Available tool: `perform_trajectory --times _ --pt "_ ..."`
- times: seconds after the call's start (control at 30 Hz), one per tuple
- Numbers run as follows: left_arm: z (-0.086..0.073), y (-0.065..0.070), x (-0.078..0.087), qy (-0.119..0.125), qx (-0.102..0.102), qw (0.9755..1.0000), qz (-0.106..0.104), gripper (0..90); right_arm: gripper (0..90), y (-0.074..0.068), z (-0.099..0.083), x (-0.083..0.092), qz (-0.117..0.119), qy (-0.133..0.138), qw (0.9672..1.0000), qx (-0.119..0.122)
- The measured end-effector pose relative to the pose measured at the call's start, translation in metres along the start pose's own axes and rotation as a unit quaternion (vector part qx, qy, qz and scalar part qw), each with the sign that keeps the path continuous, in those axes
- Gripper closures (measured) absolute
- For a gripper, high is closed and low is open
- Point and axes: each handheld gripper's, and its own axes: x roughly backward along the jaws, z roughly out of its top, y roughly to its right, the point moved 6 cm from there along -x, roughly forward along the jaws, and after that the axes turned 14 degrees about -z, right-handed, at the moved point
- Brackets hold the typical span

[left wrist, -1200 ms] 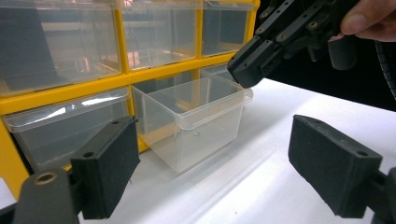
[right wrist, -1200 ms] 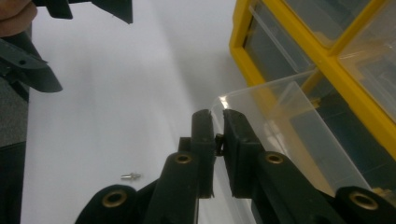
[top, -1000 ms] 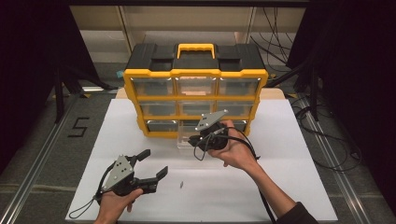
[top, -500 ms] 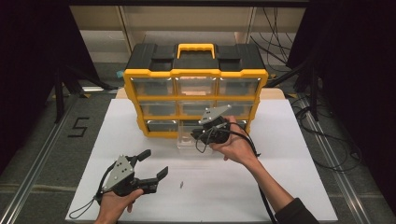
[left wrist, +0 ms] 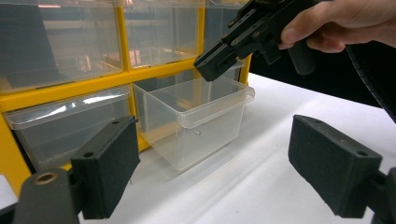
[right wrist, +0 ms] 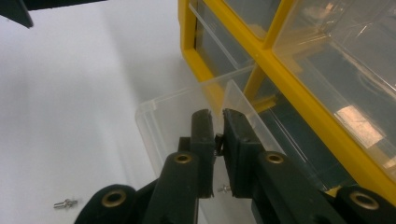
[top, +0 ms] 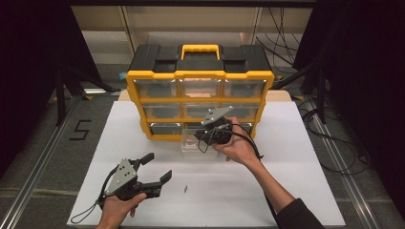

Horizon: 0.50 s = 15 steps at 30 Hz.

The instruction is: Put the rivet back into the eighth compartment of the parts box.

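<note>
Two tools are at work over the white table [top: 296,191]. The right tool [right wrist: 217,136], held above the clear drawer [left wrist: 196,121], has its jaws pressed nearly together on a small dark screw [right wrist: 217,140]. The drawer stands pulled out from the bottom row of the yellow organizer [top: 200,76], which sits at the table's far edge; one small screw lies on the drawer's floor [left wrist: 197,132]. The left tool [top: 153,174] rests near the table's near edge, left of the middle, its jaws spread wide with nothing between them. Another loose screw [top: 184,189] lies on the table just beside it, towards the near edge.
</note>
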Motion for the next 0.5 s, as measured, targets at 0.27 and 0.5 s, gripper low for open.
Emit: perform_trajectory --times 0.27,0.5 --pt "0.0008 0.0005 -0.0002 0.006 0.002 1.0 -0.004 16.5 82.9 0.0 -0.0019 -0.0065 0.0 -0.008 1.0 -0.001" --pt "0.0009 0.0004 0.0001 0.004 0.001 1.0 -0.003 16.6 82.7 0.0002 -0.0041 -0.0086 -0.004 -0.013 0.9999 -0.004"
